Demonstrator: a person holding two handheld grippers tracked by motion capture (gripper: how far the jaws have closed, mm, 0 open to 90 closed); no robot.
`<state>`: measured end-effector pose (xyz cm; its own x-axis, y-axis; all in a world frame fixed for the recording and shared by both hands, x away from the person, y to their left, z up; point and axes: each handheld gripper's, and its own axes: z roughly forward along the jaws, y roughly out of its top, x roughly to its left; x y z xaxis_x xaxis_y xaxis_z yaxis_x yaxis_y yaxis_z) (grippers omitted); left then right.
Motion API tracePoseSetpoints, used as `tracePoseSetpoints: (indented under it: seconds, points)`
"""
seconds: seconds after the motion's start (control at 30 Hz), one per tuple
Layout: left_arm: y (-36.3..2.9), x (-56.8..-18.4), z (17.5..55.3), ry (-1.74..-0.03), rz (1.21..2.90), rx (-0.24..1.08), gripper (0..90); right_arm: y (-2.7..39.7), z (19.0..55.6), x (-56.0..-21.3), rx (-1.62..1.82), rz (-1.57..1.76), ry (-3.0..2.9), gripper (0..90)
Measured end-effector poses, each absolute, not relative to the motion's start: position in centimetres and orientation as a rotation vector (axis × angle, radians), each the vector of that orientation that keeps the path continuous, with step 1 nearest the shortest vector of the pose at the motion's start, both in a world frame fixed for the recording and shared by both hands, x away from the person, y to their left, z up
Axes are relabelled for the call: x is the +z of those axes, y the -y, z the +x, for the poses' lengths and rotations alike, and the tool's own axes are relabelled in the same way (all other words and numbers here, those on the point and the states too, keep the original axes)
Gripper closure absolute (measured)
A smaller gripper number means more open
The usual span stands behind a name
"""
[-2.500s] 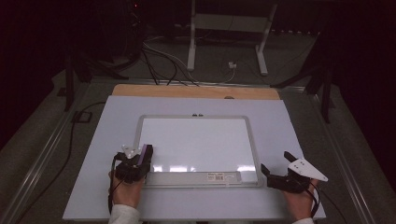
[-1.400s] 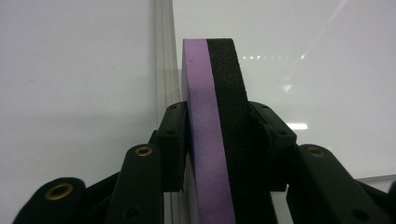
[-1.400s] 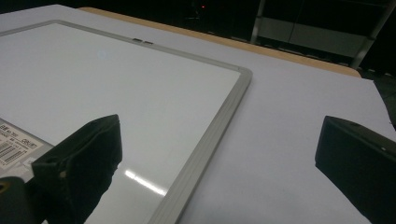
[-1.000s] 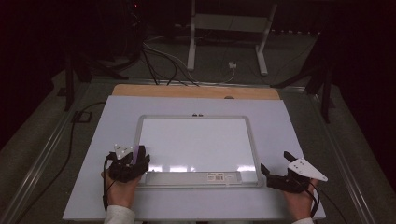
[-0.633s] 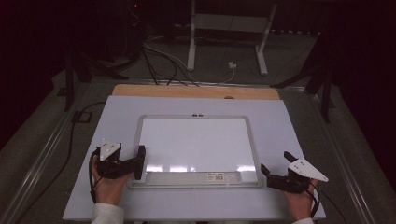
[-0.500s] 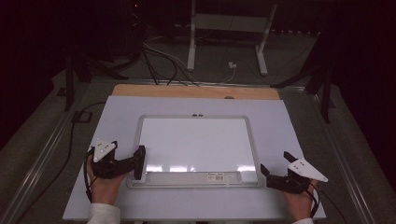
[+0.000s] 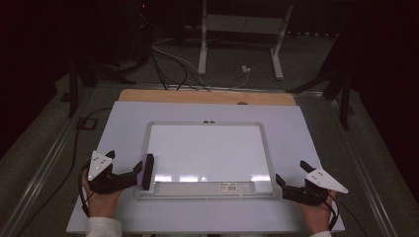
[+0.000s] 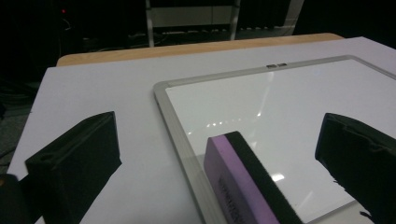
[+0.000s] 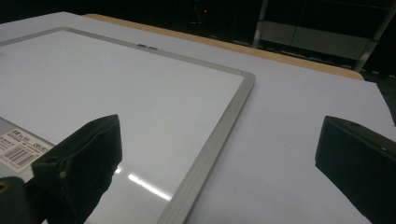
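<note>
Left edge of the bench [image 7: 123, 207]: a dark cable [image 7: 74, 143] runs along the floor beside the bench's metal side rail [image 7: 39, 173]. The bench carries a pale lavender sheet over a wooden top, with a wood strip [image 7: 207, 97] exposed at the far edge.

Left gripper [image 7: 136, 174]: held low near the front-left corner of the whiteboard [image 7: 207, 153], grey three-cornered plate on top. Jaws spread wide in the left gripper view, with nothing clamped. Between them lies a purple-and-black eraser [image 8: 247, 186]. In the high view it [image 7: 147, 171] sits at the whiteboard's left frame, near the front corner; contact with either jaw cannot be told.

Centre: the whiteboard lies flat, grey-framed, its white surface blank apart from light reflections. A barcode label [image 7: 231, 186] is on the front frame. Two small clips [image 7: 208, 121] sit at the middle of the far frame. Open sheet borders the board on all four sides.

Right gripper [image 7: 280, 181]: resting on the sheet just beside the board's front-right corner. Its jaws stand well apart in the right gripper view and straddle the board's right frame [image 9: 219, 140], gripping nothing.

Beyond the bench: a white stand [image 7: 242, 29], loose floor cables [image 7: 168, 64] and a white plug [image 7: 244, 70]. Dark surroundings on both sides.
</note>
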<state>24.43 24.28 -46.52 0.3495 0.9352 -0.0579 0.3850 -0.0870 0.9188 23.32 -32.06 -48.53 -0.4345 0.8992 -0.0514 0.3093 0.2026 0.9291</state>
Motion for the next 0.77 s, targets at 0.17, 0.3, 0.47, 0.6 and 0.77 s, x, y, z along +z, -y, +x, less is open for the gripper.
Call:
tracePoseSetpoints:
  seconds: [0.17, 0.3, 0.47, 0.6, 0.77]
  points:
    - [-24.7, -46.8, 23.9, -1.166, 1.631, 0.748, 0.5, 32.1, 23.3, -48.5, 1.243, 1.131, -1.863, 1.0]
    - [-25.1, -47.2, 23.4, -1.157, 1.612, 0.769, 0.5, 32.2, 23.1, -48.3, 1.267, 1.135, -1.863, 0.9]
    - [-25.4, -47.2, 23.0, -1.158, 1.599, 0.784, 0.5, 32.4, 22.9, -48.2, 1.283, 1.144, -1.853, 0.9]
    - [-25.3, -47.3, 23.0, -1.156, 1.608, 0.788, 0.5, 32.5, 23.0, -48.2, 1.284, 1.15, -1.851, 0.9]
    - [-25.3, -47.5, 23.1, -1.163, 1.61, 0.788, 0.5, 32.6, 23.0, -48.3, 1.271, 1.163, -1.856, 0.9]
